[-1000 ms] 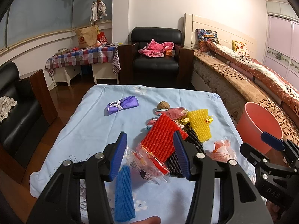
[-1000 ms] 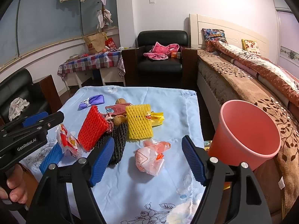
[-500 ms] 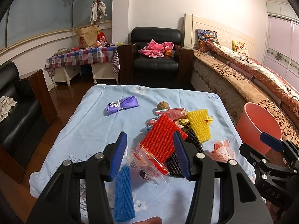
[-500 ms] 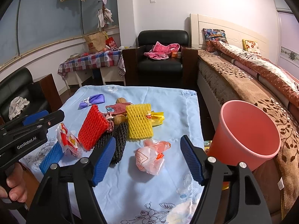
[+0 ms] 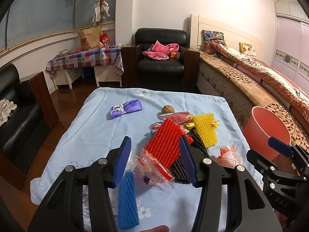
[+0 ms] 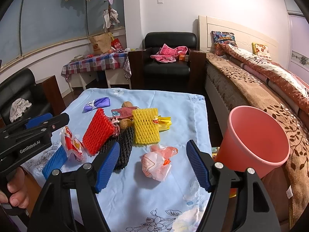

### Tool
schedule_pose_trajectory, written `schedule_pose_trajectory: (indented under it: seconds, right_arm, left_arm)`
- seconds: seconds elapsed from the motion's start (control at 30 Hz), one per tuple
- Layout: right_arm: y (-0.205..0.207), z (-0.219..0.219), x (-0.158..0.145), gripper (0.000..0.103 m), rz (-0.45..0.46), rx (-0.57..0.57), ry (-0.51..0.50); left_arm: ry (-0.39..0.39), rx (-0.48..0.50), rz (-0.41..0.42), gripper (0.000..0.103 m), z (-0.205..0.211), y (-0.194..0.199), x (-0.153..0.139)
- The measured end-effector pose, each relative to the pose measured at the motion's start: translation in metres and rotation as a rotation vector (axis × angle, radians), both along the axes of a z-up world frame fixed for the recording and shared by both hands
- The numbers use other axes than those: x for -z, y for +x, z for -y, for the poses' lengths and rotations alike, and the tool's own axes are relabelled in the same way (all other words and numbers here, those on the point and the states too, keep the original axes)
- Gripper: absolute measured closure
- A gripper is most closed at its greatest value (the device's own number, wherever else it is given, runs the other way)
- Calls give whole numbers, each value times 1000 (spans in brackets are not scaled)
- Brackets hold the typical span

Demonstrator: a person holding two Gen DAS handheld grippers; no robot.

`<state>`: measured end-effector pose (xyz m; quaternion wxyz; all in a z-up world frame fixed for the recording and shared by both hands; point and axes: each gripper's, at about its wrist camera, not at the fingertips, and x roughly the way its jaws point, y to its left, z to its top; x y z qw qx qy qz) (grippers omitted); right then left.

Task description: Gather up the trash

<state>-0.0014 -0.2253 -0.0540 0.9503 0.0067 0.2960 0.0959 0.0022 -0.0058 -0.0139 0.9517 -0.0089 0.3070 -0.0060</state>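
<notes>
Trash lies on a light blue tablecloth (image 5: 92, 127): red foam net (image 5: 166, 141), yellow foam net (image 5: 205, 130), black foam net (image 5: 180, 167), blue foam net (image 5: 127, 201), clear red snack wrapper (image 5: 152, 167), crumpled pink bag (image 6: 157, 163), purple wrapper (image 5: 125, 109), walnut (image 5: 167, 109). A pink bin (image 6: 255, 141) stands right of the table. My left gripper (image 5: 154, 158) is open above the snack wrapper. My right gripper (image 6: 152, 163) is open around the pink bag, above it.
A bed (image 6: 260, 81) runs along the right behind the bin. A black armchair (image 5: 161, 58) and a checkered side table (image 5: 85, 60) stand beyond the table. A black sofa (image 5: 17, 116) is on the left.
Both grippers stay open and nearly still. The right gripper has drifted slightly forward toward the pink bag.
</notes>
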Motion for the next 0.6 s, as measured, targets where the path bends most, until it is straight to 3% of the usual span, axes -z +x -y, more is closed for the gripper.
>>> schedule_pose_trajectory:
  seconds: [0.6]
  right_arm:
    - [0, -1, 1, 32, -3, -3, 0]
  left_arm:
    - [-3, -2, -2, 51, 1, 1, 3]
